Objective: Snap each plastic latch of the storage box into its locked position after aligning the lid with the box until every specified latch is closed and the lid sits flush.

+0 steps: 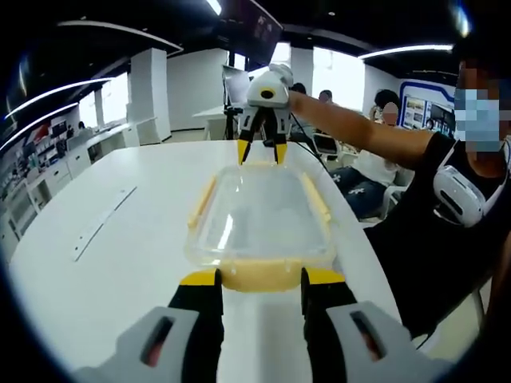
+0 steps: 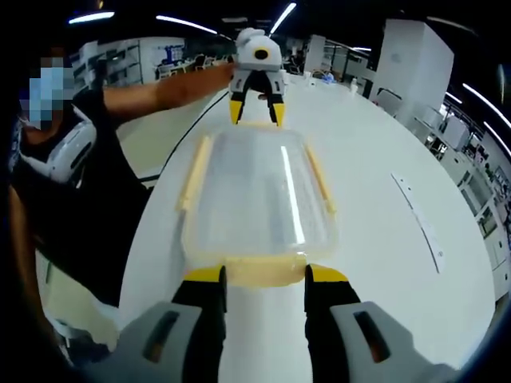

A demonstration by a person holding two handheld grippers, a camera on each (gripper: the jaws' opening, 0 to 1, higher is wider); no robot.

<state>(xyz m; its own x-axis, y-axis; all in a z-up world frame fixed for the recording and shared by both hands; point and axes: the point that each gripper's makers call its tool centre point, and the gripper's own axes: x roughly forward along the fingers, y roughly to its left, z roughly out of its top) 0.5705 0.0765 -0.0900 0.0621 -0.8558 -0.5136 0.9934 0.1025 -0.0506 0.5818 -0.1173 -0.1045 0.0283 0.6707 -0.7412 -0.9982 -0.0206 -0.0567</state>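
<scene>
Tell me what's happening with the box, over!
Left gripper open, straddling one end latch; right gripper open at the opposite one. Clear plastic storage box with yellow latches lidded on white table. Nothing blocking.

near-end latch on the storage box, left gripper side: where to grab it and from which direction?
Take the yellow end latch on its outer lip, coming in end-on along the box's long axis. It is a wide flat flap hanging off the short end of the lid, and the left gripper already straddles it, jaws open at either side. The right gripper mirrors this at the opposite end.
</scene>
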